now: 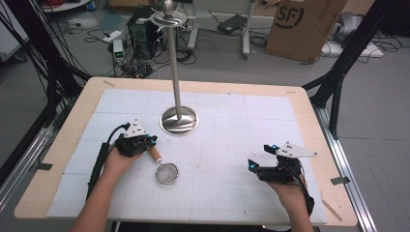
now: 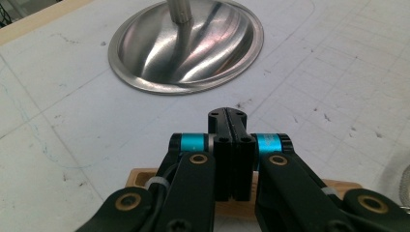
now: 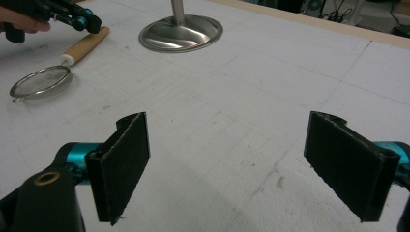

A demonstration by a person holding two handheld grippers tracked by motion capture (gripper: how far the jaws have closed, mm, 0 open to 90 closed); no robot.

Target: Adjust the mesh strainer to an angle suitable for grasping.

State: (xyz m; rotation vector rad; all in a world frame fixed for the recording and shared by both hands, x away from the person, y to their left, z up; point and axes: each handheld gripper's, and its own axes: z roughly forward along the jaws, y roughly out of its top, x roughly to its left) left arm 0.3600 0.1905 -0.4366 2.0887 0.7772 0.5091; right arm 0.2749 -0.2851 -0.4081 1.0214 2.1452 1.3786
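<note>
Strainer (image 1: 167, 173) handle (image 1: 154, 154) — left tongs (image 2: 226, 118) shut above it.

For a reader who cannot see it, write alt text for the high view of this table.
A person's left hand-held gripper sits over the wooden handle of a small metal strainer lying on a white mat. The right hand-held gripper rests apart at the right. A tall metal stand with a round base stands behind the strainer.
</note>
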